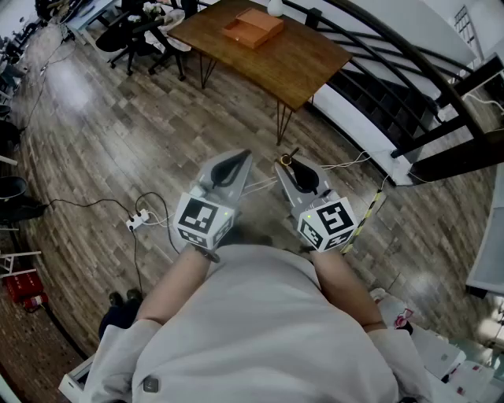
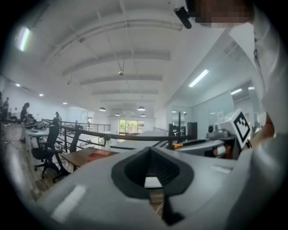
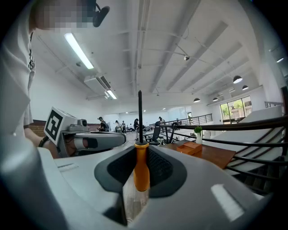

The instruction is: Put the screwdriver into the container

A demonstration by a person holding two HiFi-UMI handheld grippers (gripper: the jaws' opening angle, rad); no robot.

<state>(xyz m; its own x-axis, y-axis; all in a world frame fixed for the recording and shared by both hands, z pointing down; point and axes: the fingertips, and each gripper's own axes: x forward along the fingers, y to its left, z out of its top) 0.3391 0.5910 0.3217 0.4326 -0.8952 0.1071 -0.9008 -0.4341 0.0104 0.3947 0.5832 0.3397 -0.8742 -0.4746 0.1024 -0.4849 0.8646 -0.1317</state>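
An orange-handled screwdriver (image 3: 141, 166) stands upright between the jaws of my right gripper (image 3: 140, 175), its dark shaft pointing up. In the head view that screwdriver (image 1: 287, 160) shows at the tip of the right gripper (image 1: 286, 165), which I hold close to my chest. Beside it my left gripper (image 1: 235, 163) is shut with nothing in it, and its jaws (image 2: 154, 173) meet. The orange container (image 1: 253, 27) lies on a wooden table (image 1: 295, 67) some way ahead, also seen as the container (image 3: 189, 147) past the right jaws.
A power strip (image 1: 138, 221) with cables lies on the wood floor at the left. Office chairs (image 1: 134, 35) stand beyond the table's left end. A black railing (image 1: 409, 75) and a drop run along the right. A white object (image 1: 276, 8) stands on the table.
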